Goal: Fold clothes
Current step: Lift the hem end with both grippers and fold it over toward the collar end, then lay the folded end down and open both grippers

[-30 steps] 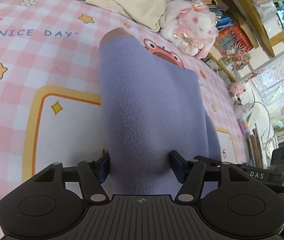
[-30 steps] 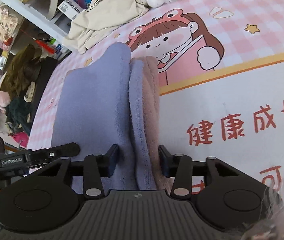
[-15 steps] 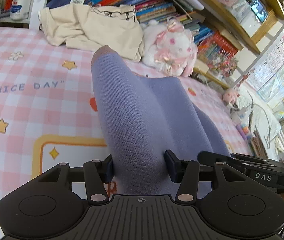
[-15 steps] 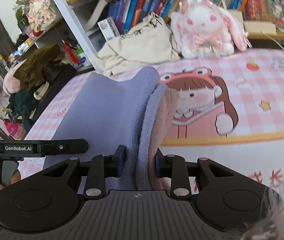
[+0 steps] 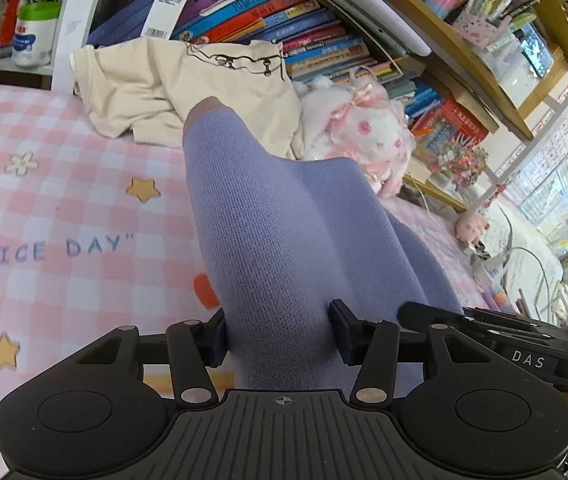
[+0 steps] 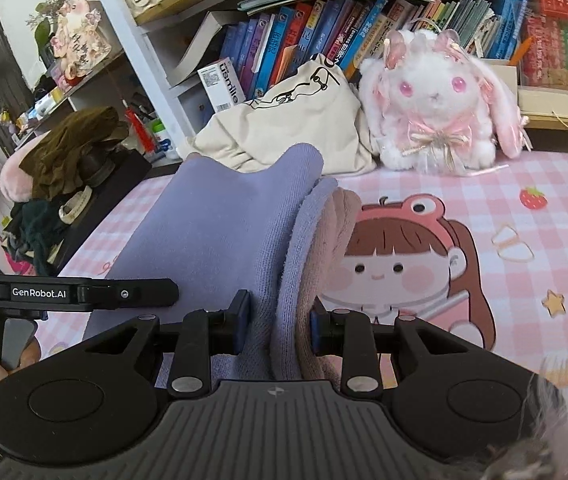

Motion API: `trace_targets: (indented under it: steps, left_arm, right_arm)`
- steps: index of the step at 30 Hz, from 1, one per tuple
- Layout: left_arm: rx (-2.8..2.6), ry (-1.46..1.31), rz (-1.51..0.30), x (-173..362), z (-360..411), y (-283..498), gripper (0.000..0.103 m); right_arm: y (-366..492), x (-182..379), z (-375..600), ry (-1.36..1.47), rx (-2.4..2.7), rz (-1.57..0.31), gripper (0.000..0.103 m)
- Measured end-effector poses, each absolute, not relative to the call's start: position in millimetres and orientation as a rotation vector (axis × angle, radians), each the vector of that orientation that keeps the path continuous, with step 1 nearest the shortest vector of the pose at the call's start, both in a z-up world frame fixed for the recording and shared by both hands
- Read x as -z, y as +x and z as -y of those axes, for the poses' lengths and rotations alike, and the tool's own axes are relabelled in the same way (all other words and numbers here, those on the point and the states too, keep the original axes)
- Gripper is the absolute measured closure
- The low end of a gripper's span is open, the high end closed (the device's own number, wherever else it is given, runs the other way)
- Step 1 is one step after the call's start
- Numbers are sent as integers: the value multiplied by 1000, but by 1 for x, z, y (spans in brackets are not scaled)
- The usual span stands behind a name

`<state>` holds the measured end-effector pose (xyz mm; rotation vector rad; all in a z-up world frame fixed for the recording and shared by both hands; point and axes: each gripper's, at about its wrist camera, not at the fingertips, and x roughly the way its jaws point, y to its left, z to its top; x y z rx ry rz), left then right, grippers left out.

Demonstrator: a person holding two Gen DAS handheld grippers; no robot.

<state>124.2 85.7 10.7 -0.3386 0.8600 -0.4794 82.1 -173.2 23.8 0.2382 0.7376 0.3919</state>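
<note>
A folded lavender knit garment (image 5: 284, 248) with a pink-beige lining is held up above the pink checked mat (image 5: 44, 200). My left gripper (image 5: 280, 334) is shut on one end of it. My right gripper (image 6: 278, 326) is shut on the other end, where the lavender layers (image 6: 220, 236) and the pink-beige inner layer (image 6: 336, 224) are bunched between the fingers. The right gripper's body (image 5: 504, 344) shows at the right of the left wrist view. The left gripper's body (image 6: 72, 292) shows at the left of the right wrist view.
A cream garment (image 5: 172, 84) lies crumpled at the back of the mat, also in the right wrist view (image 6: 296, 128). A white and pink plush rabbit (image 6: 436, 96) sits beside it. Shelves of books (image 5: 268, 12) stand behind. Dark clothes (image 6: 72, 144) lie off the left edge.
Both grippers have lifted and tilted up with the garment. The view has swung from the mat to the bookshelves. The grip on the garment is unchanged.
</note>
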Motion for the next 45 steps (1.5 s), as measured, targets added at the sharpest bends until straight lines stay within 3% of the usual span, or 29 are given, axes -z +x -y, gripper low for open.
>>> trace_targets:
  steps: [23,31,33,37,41,45]
  left_arm:
    - [467,-348,-921,24,-90,232,53]
    - [424,-354,-943,33,-89,243,46]
    - [418,-347,-938,33,-89,243,44]
    - [392,-299,-924,26,-86,237,42]
    - [359,-241,-875,13,-85,222,42]
    - [334,-206,-807,-1,-85,197,35]
  right_arm:
    - [184,13,164,340,-250,-768,76]
    - [199,27,166,415,-211,-828,75]
    - [199,29,166,422,-203,-833,72]
    - [197,26,168,413,-189,-832,50]
    - [186,16,169,342,-184,-820,36]
    - [164,6,172,275,-197,-794,29]
